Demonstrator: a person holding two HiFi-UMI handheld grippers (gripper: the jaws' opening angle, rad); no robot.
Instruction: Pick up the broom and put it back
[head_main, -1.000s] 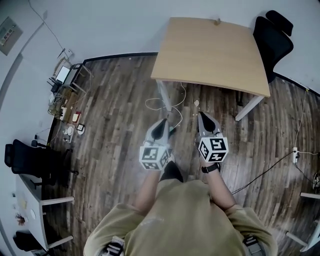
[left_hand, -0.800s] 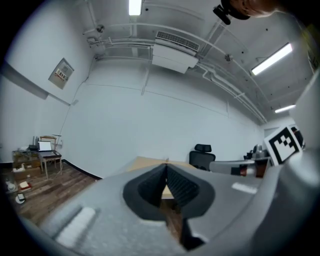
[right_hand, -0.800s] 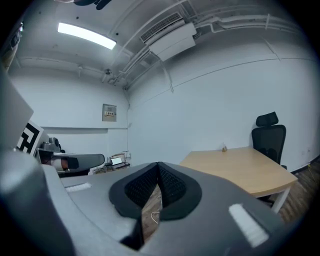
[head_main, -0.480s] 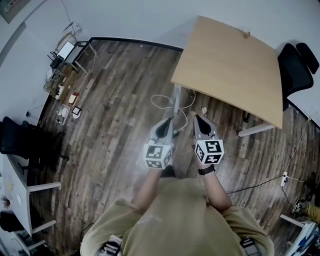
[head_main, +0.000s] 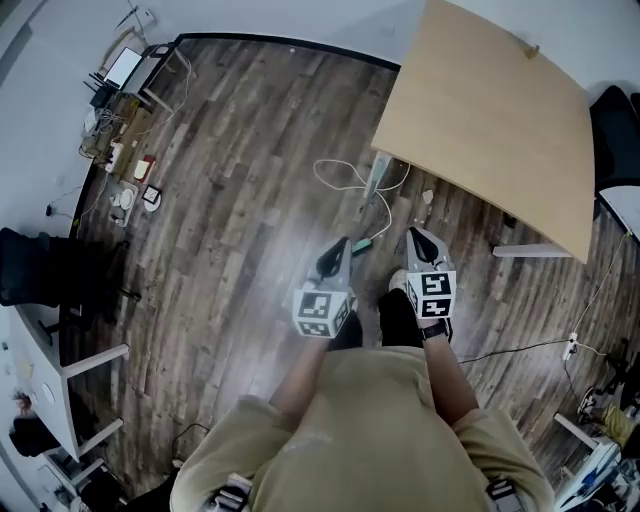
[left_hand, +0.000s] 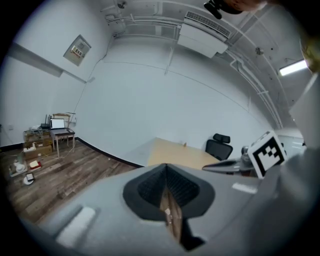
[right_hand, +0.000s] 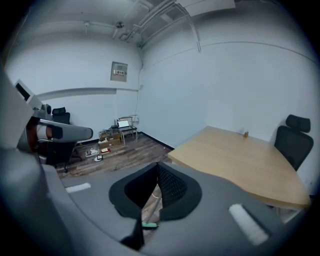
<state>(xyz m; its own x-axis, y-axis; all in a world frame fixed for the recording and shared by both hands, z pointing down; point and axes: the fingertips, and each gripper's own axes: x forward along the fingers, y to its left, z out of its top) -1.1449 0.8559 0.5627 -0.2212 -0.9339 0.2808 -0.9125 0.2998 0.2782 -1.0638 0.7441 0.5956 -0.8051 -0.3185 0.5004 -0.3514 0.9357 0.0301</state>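
Observation:
No broom head shows in any view. A short green-tipped thing (head_main: 362, 246) lies on the wooden floor by a white cable (head_main: 345, 176), just ahead of both grippers; whether it belongs to the broom I cannot tell. It also shows low between the right jaws as a green tip (right_hand: 149, 225) on a pale stick. My left gripper (head_main: 340, 244) and right gripper (head_main: 413, 233) are held side by side in front of the person, pointing forward and a little down. Both are shut with nothing in them, as the left gripper (left_hand: 166, 167) and the right gripper (right_hand: 157, 166) show in their own views.
A light wooden table (head_main: 500, 130) stands ahead to the right, its grey leg (head_main: 377, 182) near the cable. A black chair (head_main: 615, 130) sits beyond it, another black chair (head_main: 60, 280) at the left. Small clutter and a laptop stand (head_main: 125, 150) fill the far left corner.
The head view has swung, so the table has slid to the upper right. Both grippers have come lower and forward together toward the green-tipped thing, staying shut.

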